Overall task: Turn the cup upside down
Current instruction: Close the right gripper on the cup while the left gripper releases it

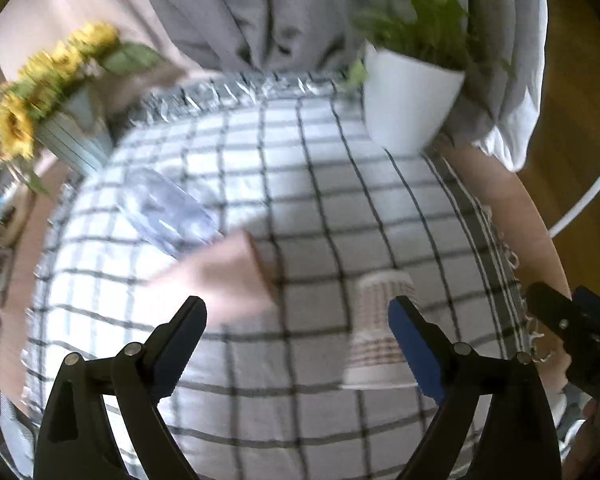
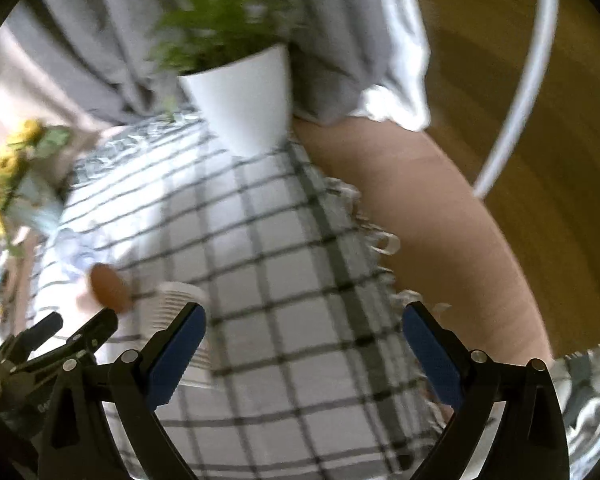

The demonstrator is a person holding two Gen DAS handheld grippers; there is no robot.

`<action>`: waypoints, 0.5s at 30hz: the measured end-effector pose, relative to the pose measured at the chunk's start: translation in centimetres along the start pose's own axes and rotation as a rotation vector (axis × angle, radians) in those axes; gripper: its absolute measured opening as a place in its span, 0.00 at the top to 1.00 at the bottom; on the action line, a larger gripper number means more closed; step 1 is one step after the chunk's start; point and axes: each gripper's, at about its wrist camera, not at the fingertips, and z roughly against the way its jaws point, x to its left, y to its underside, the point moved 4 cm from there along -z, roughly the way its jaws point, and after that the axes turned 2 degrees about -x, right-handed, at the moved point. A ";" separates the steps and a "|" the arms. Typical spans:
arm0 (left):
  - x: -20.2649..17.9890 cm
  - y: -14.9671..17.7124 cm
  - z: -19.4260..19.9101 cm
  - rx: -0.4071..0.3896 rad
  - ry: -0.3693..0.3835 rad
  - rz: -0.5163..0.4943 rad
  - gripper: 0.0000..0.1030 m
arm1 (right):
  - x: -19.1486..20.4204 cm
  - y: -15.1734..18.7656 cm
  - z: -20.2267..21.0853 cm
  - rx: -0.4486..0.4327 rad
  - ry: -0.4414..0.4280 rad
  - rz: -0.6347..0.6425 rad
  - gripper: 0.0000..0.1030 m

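cup (image 1: pixel 380 332) upside down, blurred | left gripper (image 1: pixel 298 320) jaws apart | right gripper (image 2: pixel 304 326) likewise

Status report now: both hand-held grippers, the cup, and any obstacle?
Left hand-held gripper open, empty. Right hand-held gripper open, empty. Paper cup on checked cloth, wide rim down. Pink box and plastic bottle lie nearby, apart from the cup.

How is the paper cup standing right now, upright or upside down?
Upside down, it seems: the paper cup stands on the checked cloth with its wider rim at the bottom and narrower end on top. Motion blur limits certainty.
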 end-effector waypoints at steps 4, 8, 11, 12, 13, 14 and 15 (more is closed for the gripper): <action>2.5 -1.0 0.2 -0.028 -0.060 0.002 0.09 | 3.8 -0.6 -1.4 0.042 -0.103 0.046 0.04; 5.1 -1.4 -0.4 -0.009 -0.064 0.055 0.09 | 6.8 -0.7 -3.5 0.093 -0.129 0.083 0.05; 5.8 -1.2 -1.0 0.016 -0.057 0.059 0.09 | 8.4 -0.7 -5.8 0.165 -0.139 0.091 0.08; 6.1 -1.1 -1.2 0.025 -0.051 0.068 0.09 | 8.7 -0.6 -6.4 0.182 -0.138 0.093 0.11; 6.2 -0.8 -1.3 0.031 -0.045 0.077 0.09 | 9.1 -0.6 -7.1 0.205 -0.132 0.100 0.12; 6.4 -0.7 -1.5 0.039 -0.034 0.086 0.09 | 9.4 -0.5 -7.7 0.223 -0.131 0.105 0.13; 6.6 -0.6 -1.8 0.048 -0.025 0.095 0.09 | 9.7 -0.4 -8.3 0.241 -0.128 0.106 0.15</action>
